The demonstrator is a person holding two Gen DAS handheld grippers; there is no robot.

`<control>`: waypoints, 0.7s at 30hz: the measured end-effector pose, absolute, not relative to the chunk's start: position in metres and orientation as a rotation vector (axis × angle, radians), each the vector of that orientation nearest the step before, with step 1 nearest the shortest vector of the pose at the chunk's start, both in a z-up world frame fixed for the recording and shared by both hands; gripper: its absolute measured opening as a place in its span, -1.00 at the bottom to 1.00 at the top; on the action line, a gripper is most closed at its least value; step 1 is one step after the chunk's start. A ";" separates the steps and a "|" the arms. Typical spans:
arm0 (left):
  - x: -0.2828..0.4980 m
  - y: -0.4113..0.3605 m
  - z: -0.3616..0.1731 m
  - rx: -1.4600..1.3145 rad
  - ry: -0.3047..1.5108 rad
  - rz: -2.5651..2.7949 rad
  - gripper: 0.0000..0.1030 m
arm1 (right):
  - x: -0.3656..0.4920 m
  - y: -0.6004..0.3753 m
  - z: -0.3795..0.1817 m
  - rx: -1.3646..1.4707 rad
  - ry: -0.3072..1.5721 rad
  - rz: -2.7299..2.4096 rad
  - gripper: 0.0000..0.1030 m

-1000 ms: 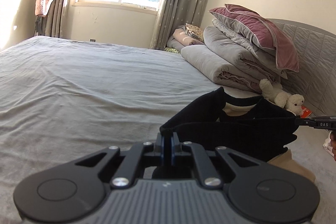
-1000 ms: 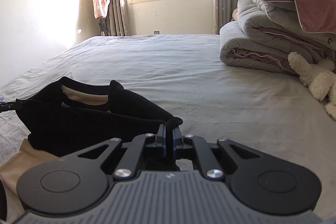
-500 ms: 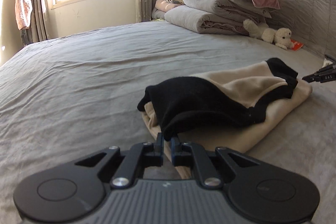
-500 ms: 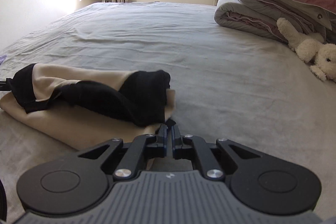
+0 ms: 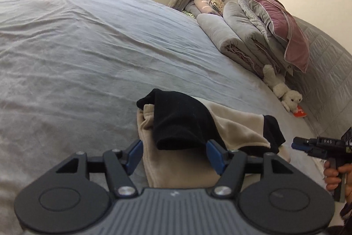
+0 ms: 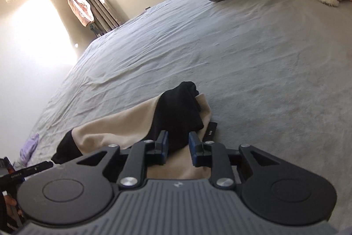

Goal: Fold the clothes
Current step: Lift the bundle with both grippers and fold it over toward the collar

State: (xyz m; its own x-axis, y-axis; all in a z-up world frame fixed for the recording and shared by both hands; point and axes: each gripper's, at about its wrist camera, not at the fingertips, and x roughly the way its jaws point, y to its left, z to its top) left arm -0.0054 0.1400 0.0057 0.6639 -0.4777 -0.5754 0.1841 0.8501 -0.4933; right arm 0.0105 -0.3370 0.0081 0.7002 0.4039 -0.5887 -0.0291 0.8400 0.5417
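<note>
Left wrist view, bed sheet [image 5: 83,54]: grey and creased, filling the left and middle of the picture.
Left wrist view, left gripper [image 5: 173,153]: jaws have just been opening and stand wide apart; the blue pads [image 5: 134,154] sit either side of the garment's near edge without pressing on it.
Left wrist view, garment [image 5: 182,124]: a black-and-beige piece lying folded on the sheet just past the pads, black layer draped over the beige one.
Left wrist view, bedding stack [image 5: 248,36]: grey quilts with a pink pillow [image 5: 283,30] on top, well beyond the garment at the padded headboard [image 5: 325,63].
Left wrist view, plush toy [image 5: 281,89]: white, lying at the foot of that stack.
Left wrist view, right gripper [image 5: 297,145]: at the far right edge, tips just beside the garment's black corner, with a hand [image 5: 336,175] on its handle.
Right wrist view, purple cloth [image 6: 29,147]: a small crumple at the far left on the sheet.
Right wrist view, right gripper: jaws have just been opening, now partly apart; black fabric lies between the pads, and they are clear of it, not pinching.
Right wrist view, black tag [image 6: 210,128]: on the sheet just right of the garment.
</note>
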 end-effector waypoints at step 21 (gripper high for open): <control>0.027 0.097 -0.044 -0.801 0.795 -0.359 -0.20 | 0.021 -0.315 -0.035 0.848 0.690 0.150 -0.23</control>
State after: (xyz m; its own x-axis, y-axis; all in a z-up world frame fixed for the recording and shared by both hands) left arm 0.0273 0.0974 -0.0440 0.6618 -0.5635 -0.4945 -0.0025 0.6579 -0.7531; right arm 0.0212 -0.3155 -0.0350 0.7748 0.3854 -0.5011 0.1431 0.6652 0.7328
